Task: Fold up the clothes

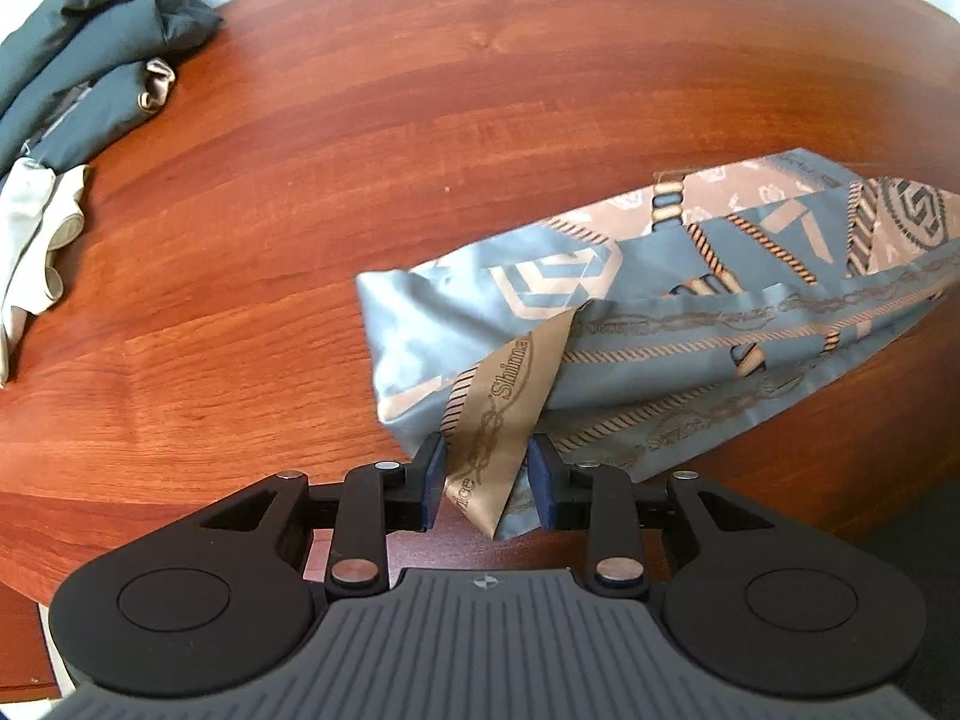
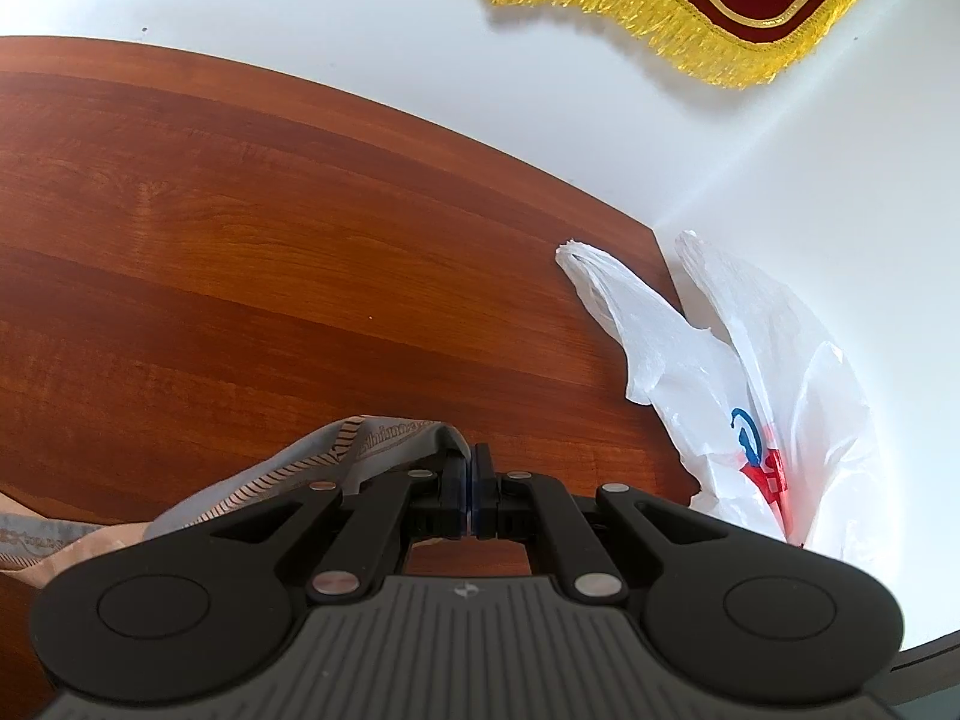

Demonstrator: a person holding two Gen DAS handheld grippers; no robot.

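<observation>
Fabric, a blue-and-tan patterned cloth, lies bunched on the wooden tabletop, stretching from the left claw toward two o'clock in the left wrist view. That claw's pads stand apart with a tan corner of the cloth between them, not pressed. The right claw is clamped together on another edge of the cloth, which trails off toward eight o'clock. Dark green clothes and a cream garment sit at ten o'clock. A white plastic bag droops over the tabletop's corner at three o'clock.
</observation>
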